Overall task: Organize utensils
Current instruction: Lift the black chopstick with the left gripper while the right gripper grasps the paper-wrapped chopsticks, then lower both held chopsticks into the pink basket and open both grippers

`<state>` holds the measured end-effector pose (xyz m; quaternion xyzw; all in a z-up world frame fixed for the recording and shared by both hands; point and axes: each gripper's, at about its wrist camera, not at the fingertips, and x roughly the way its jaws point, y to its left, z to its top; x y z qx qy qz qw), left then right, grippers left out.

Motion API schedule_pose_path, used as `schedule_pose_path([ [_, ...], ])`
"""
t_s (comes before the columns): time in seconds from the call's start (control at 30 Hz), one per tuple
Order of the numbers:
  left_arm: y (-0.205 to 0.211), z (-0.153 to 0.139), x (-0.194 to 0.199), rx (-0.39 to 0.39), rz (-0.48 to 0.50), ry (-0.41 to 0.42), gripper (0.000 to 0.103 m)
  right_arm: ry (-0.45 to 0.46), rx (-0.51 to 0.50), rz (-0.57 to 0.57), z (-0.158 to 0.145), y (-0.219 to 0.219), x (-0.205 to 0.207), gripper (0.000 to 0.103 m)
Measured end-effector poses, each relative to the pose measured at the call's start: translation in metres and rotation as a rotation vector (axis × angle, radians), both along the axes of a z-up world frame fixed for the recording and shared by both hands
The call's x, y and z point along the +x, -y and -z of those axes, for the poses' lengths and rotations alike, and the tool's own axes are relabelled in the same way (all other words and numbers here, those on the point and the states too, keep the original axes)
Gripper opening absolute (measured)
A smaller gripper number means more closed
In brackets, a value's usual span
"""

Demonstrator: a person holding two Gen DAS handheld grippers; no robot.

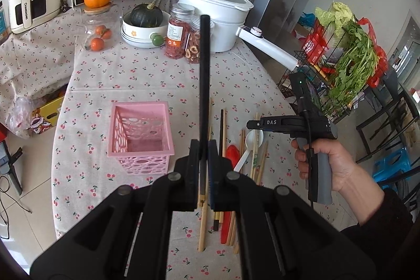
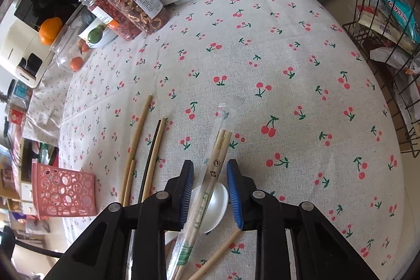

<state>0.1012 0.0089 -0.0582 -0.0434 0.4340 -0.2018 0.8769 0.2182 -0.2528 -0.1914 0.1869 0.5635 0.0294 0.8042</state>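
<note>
At the bottom centre of the left wrist view, the left gripper [image 1: 204, 148] is clamped tight on a long black chopstick [image 1: 204, 75], which runs straight up the frame toward the white pot. Just beneath and to the right of its fingers, loose bamboo chopsticks [image 1: 202, 227], a red plastic spoon [image 1: 231, 156] and a white plastic spoon [image 1: 249, 146] lie scattered on the cherry-print tablecloth [image 1: 147, 75]. Immediately left of the fingers stands the pink perforated plastic basket [image 1: 140, 133], mouth open and upward, with bare cloth on every side of it. At right centre, the right gripper [image 1: 256, 124] hangs over the utensil pile, held in a hand [image 1: 328, 164]. In the right wrist view, that right gripper [image 2: 210, 190] has its blue-padded fingers [image 2: 235, 196] spread apart, straddling a pair of wrapped bamboo chopsticks [image 2: 212, 169] that lies across the bowl of the white spoon [image 2: 218, 204]; neither pad touches them. More bamboo sticks and one black chopstick [image 2: 151, 156] lie to the left, and the pink basket [image 2: 64, 190] sits at the lower left near the table edge. A wide stretch of bare cloth fills the middle and right of this frame, up to the rounded table edge beside a black wire rack [image 2: 388, 75]. Farther back stand two clear plastic jars of dried fruit [image 1: 183, 33] and a white lidded electric pot [image 1: 218, 15].
</note>
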Motion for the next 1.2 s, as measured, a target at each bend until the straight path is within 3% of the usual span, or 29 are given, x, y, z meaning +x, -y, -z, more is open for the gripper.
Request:
schedule_pose_path([
  [0.1,-0.005,-0.002,-0.005,-0.014,0.001,0.003,0.007,0.032,0.013,0.007,-0.005,0.003,-0.003,0.01],
  [0.4,-0.029,-0.03,-0.029,-0.053,-0.014,0.102,0.007,0.187,-0.007,-0.038,-0.061,-0.004,-0.041,0.006],
  [0.7,-0.066,-0.072,-0.034,-0.134,-0.125,0.244,0.007,0.488,-0.056,-0.098,-0.155,-0.029,-0.104,0.005],
  [0.87,-0.069,-0.08,-0.024,-0.116,-0.156,0.299,0.007,0.682,-0.024,-0.111,-0.203,-0.059,-0.123,0.005],
  [1.03,-0.065,-0.063,0.003,-0.058,-0.177,0.249,0.007,0.791,0.038,-0.154,-0.222,-0.1,-0.118,0.005],
  [1.2,-0.068,-0.044,0.029,-0.034,-0.21,0.175,0.007,0.82,0.07,-0.172,-0.213,-0.137,-0.093,0.005],
])
